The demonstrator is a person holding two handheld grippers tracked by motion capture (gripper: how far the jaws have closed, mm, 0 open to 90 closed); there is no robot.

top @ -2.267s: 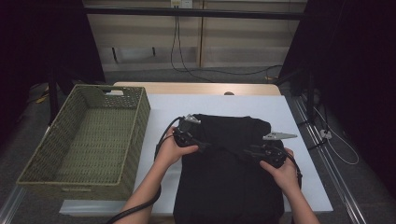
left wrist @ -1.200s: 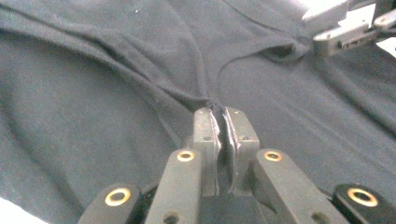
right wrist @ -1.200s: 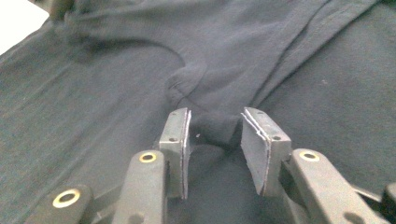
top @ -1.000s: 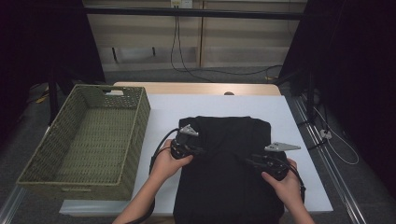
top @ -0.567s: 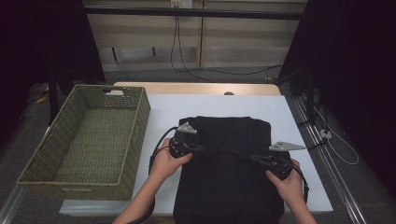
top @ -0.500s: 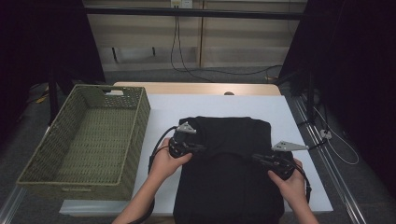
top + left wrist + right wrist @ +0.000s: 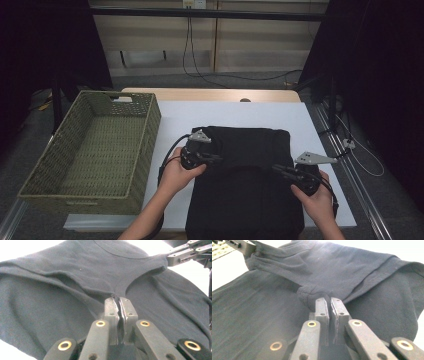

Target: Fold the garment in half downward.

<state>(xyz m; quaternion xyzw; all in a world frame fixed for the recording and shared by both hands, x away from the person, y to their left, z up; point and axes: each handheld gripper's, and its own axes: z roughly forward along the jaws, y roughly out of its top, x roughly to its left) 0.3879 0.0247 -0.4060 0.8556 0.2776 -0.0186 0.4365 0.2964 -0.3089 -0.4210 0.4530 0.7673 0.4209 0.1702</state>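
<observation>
From the high view, a black T-shirt (image 7: 245,185) lies flat on the white table (image 7: 235,112), its lower part reaching the near edge, with the top part folded back over the body. A green wicker basket (image 7: 87,150) stands just beside the table's left side. Both forearms come in from the bottom edge. The left hand (image 7: 176,174) rests at the garment's left edge with the wrist bent inward, so that the left gripper (image 7: 216,158) points level across the cloth toward the right. The right hand (image 7: 315,192) sits at the garment's right edge, a little nearer the person, and the right gripper (image 7: 278,168) points back toward the left, slightly raised; a grey three-cornered plate tops each tool. In the left gripper view, the fingers (image 7: 111,312) are clenched together on a pinch of the dark cloth, a thin ridge of it showing between the pads, and the fabric runs from them in taut folds toward the other tool at the upper right, which also grips an edge. In the right gripper view, the fingers (image 7: 322,308) have just been closing and now pinch a bunched hem of the same shirt at their tips, the fold stretching away to the opposite tool at the upper left.
</observation>
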